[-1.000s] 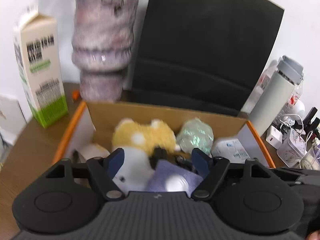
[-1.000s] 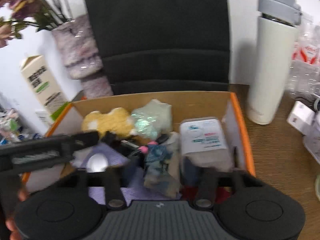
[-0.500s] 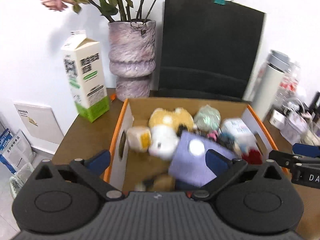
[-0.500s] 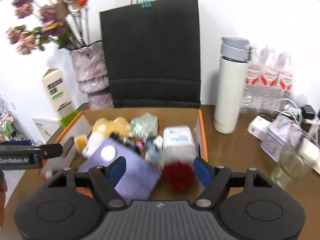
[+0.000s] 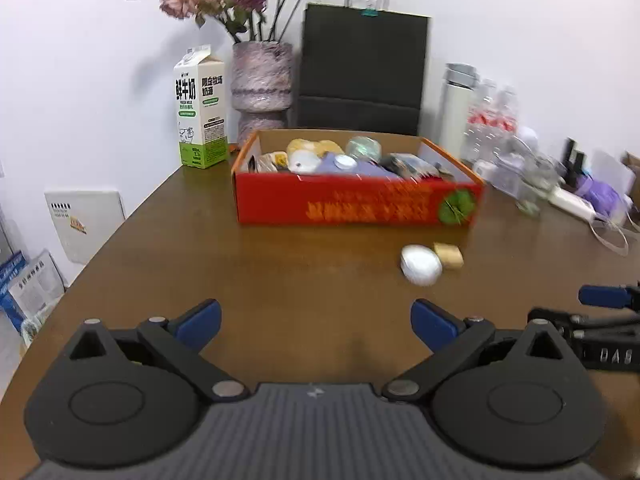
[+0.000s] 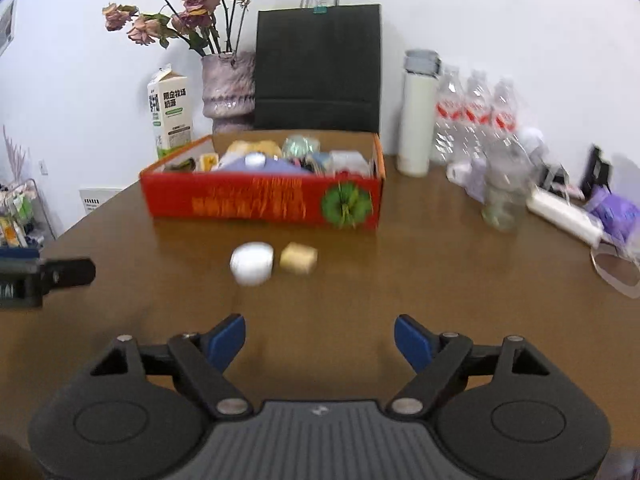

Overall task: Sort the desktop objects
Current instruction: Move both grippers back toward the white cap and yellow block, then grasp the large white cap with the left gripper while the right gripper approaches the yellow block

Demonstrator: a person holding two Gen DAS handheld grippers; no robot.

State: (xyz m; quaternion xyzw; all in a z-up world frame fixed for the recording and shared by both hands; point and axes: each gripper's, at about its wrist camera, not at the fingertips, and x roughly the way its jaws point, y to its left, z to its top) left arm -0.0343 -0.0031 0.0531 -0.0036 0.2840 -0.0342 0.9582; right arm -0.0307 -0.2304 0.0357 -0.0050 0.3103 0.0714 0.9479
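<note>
Left wrist view: brown table [image 5: 168,240], then red box [image 5: 356,200] full of toys near the back. In front, white ball [image 5: 421,266] touching small tan block [image 5: 449,255]. Left gripper [image 5: 316,320] wide apart, empty; right gripper [image 6: 319,339] opening, empty.

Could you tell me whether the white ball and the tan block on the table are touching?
Cannot tell. In the right wrist view the white ball and tan block sit side by side, but blur hides any gap.
</note>
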